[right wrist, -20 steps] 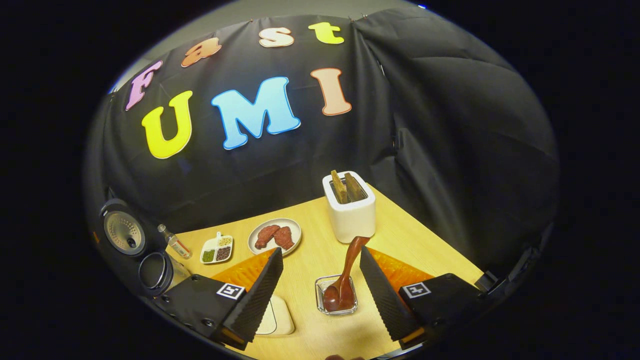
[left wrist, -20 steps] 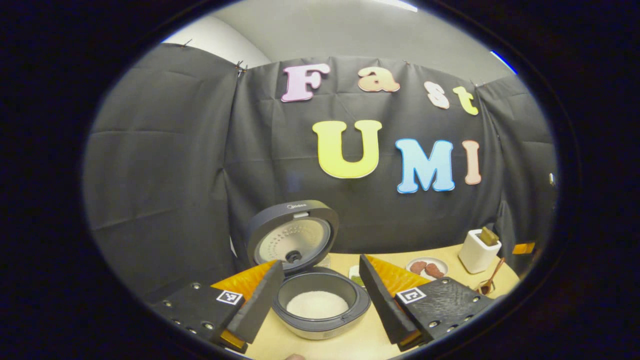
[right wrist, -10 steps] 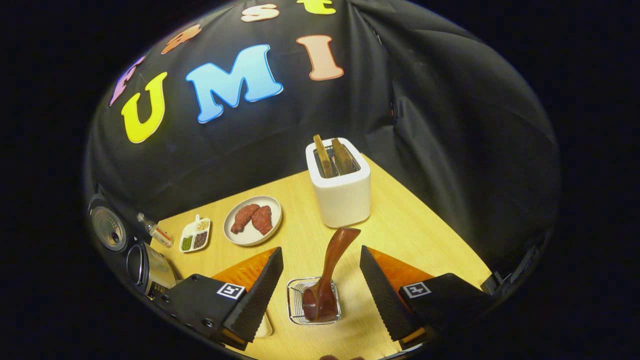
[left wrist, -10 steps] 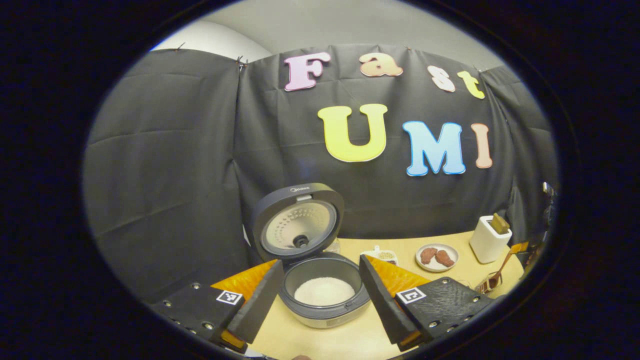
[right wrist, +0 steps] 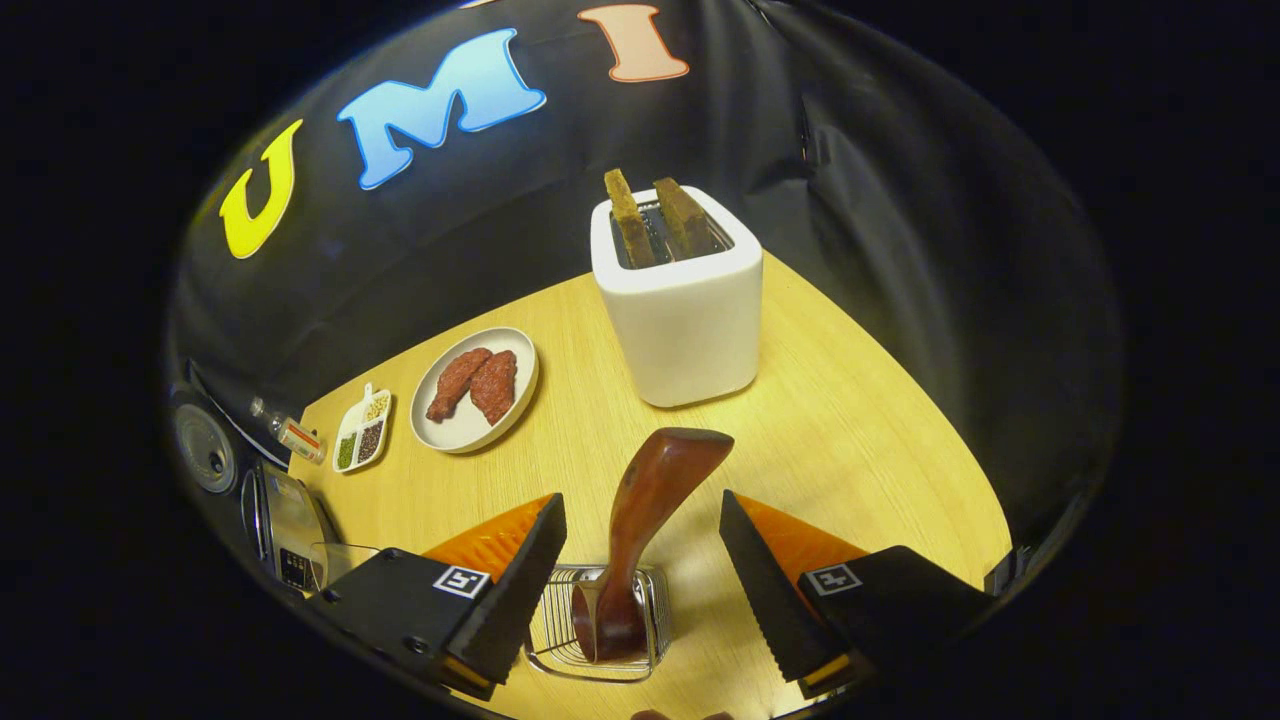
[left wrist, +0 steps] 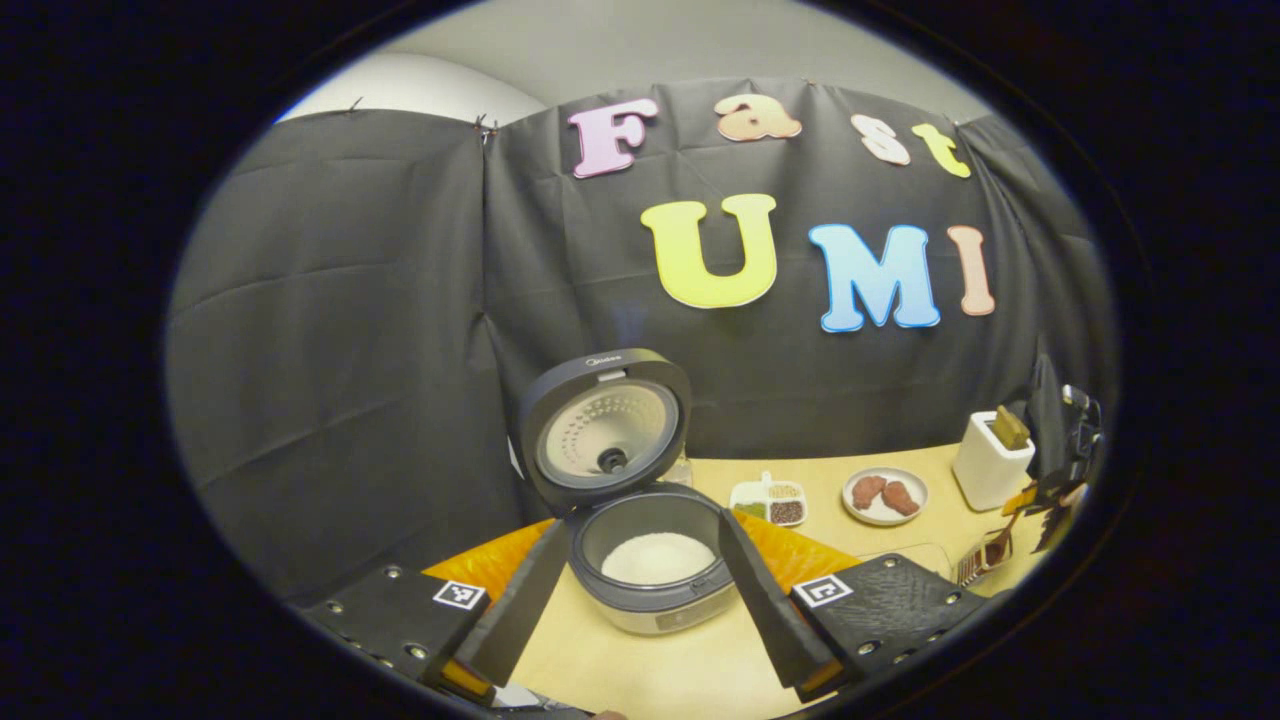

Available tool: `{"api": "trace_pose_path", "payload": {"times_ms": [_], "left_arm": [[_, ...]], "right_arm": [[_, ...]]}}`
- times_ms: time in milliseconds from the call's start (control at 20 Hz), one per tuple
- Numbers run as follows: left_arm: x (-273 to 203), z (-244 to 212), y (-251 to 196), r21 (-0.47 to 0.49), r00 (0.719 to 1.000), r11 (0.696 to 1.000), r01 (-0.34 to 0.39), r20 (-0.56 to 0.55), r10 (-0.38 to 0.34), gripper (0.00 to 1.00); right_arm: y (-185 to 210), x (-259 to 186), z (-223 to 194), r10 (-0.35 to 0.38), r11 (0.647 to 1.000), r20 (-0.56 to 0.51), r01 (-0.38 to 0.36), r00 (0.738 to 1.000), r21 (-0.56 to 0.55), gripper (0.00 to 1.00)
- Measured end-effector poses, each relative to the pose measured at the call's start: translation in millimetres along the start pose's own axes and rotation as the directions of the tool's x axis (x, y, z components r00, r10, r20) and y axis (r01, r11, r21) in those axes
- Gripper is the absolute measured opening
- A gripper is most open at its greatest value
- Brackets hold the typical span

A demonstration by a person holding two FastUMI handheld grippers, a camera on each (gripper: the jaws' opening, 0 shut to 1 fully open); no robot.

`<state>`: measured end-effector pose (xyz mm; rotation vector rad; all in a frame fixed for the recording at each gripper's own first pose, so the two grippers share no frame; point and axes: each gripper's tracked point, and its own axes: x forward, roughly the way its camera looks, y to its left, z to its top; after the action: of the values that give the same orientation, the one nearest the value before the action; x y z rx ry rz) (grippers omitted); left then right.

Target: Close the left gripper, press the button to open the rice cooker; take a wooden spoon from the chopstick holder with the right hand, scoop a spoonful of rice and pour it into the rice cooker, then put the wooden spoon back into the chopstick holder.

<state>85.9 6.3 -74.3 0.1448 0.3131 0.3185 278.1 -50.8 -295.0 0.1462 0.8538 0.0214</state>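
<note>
**Cooker open, spoon standing in its holder**

In the left gripper view we start at the left, where the left gripper (left wrist: 635, 590) hangs low over the table (left wrist: 650, 670) with its fingers spread wide and nothing between them. Just beyond the gap sits the rice cooker (left wrist: 650, 570), its lid (left wrist: 605, 425) swung up and back, white rice (left wrist: 657, 557) lying in the pot. To the right of the cooker we see a small divided dish (left wrist: 768, 500) of beans, then a plate (left wrist: 885, 495) with two pieces of meat, then a white toaster (left wrist: 990, 462). At the far right edge the right gripper (left wrist: 1045, 495) shows small, above the wire holder (left wrist: 985, 562); we cannot tell its details from here.

In the right gripper view the cooker (right wrist: 280, 515) lies at the far left edge. Moving right, we meet the divided dish (right wrist: 362, 428), the plate (right wrist: 472, 385) and, farther back, the toaster (right wrist: 683, 295) with two slices of toast standing in its slots. The right gripper (right wrist: 640, 590) is low over the table (right wrist: 850, 420), its fingers wide apart and holding nothing. Between them stands the wooden spoon (right wrist: 640, 520), bowl down in the wire holder (right wrist: 595, 640), its handle leaning up and to the right. Neither finger touches the spoon.
</note>
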Motion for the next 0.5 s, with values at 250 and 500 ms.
{"api": "trace_pose_path", "payload": {"times_ms": [250,500], "left_arm": [[-18.7,-19.2,1.3,-0.027,0.998,0.998,-0.051,-0.040,0.049,0.96],[-36.4,-37.2,7.3,-0.044,0.991,0.992,-0.115,-0.077,0.111,0.95]], "right_arm": [[7.8,22.4,-3.4,0.043,0.999,-0.045,-0.043,0.998,0.014,0.96],[22.4,30.7,0.5,0.105,0.990,-0.069,-0.097,0.992,0.098,0.41]]}}
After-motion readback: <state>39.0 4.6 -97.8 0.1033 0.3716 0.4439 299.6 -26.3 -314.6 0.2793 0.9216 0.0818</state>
